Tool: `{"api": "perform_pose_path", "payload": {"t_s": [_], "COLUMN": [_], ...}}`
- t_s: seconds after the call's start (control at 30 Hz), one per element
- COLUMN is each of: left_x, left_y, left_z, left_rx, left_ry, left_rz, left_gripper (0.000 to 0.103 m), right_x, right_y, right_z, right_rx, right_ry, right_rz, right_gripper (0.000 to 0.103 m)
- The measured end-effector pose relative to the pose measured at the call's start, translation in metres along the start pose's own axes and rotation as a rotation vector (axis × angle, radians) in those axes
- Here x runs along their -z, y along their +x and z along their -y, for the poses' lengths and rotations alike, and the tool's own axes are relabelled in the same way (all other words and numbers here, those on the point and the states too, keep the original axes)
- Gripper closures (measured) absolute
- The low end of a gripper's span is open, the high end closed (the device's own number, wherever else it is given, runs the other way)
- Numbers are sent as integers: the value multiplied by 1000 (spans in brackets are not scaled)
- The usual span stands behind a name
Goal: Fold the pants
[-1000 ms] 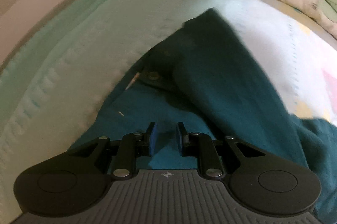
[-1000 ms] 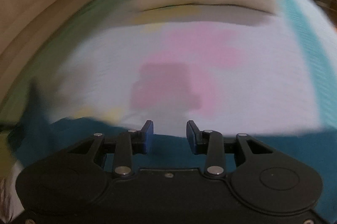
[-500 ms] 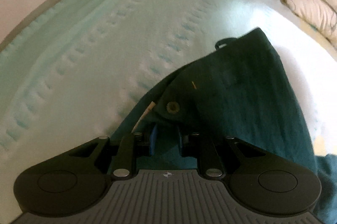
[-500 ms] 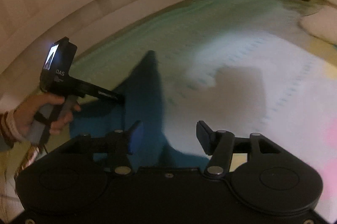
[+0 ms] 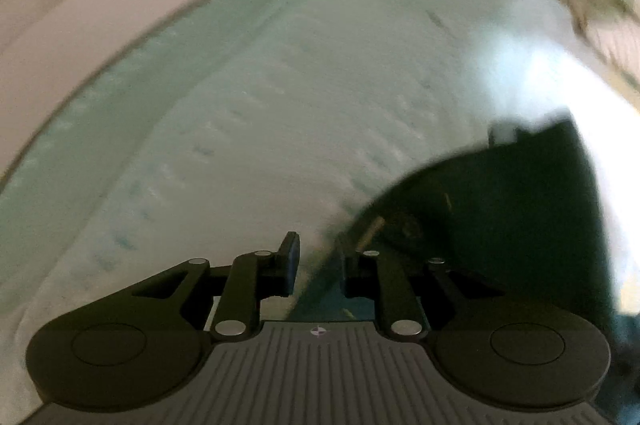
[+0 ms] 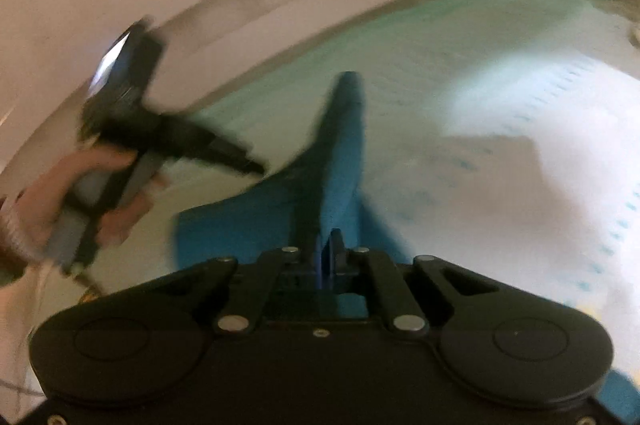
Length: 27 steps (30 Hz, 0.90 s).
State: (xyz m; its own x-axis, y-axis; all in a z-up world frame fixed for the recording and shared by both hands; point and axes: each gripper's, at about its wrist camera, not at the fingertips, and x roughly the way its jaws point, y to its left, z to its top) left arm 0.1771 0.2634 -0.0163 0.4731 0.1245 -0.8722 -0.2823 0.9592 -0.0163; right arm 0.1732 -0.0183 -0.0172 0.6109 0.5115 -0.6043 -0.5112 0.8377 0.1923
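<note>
Both claws pinch the teal pants [image 6: 340, 161]: right claw [image 6: 326, 257] fully closed, left claw [image 5: 318, 265] narrow.

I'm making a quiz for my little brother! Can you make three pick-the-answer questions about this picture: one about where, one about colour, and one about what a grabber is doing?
1. Where are the pants?
A. On a chair
B. On the bed cover
C. In a basket

2. What colour are the pants?
A. Red
B. Yellow
C. Teal blue

3. What is the right gripper doing?
A. It is shut on the pants
B. It is wide open over nothing
C. It is holding a pillow

Answers:
1 B: the mint and white cover spreads all around the cloth.
2 C: the cloth shows teal blue in the right wrist view.
3 A: its pads are together with teal cloth between them.
</note>
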Motion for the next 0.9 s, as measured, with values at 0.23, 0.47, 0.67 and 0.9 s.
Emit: {"api": "perform_pose_path", "payload": {"t_s": [0.23,0.47,0.67,0.9], "left_x": [-5,20,44,70], "left_y": [-60,-62,-44,-43], "left_z": [-12,24,44,60], "left_rx": [-46,68,134,140], "left_ry": [-47,54,96,218], "left_rz": [177,130,33,-39], "left_gripper": [84,84,84,84], "right_x": [47,52,29,39], "right_y": [30,37,-29,-69], "right_z": [-68,-67,-27,21], "right_rx": [-37,-46,-15,110], "right_ry": [-182,-126,-73,-17], "right_rz": [-125,-149,-58,-69], "right_gripper": [91,84,70,68]}}
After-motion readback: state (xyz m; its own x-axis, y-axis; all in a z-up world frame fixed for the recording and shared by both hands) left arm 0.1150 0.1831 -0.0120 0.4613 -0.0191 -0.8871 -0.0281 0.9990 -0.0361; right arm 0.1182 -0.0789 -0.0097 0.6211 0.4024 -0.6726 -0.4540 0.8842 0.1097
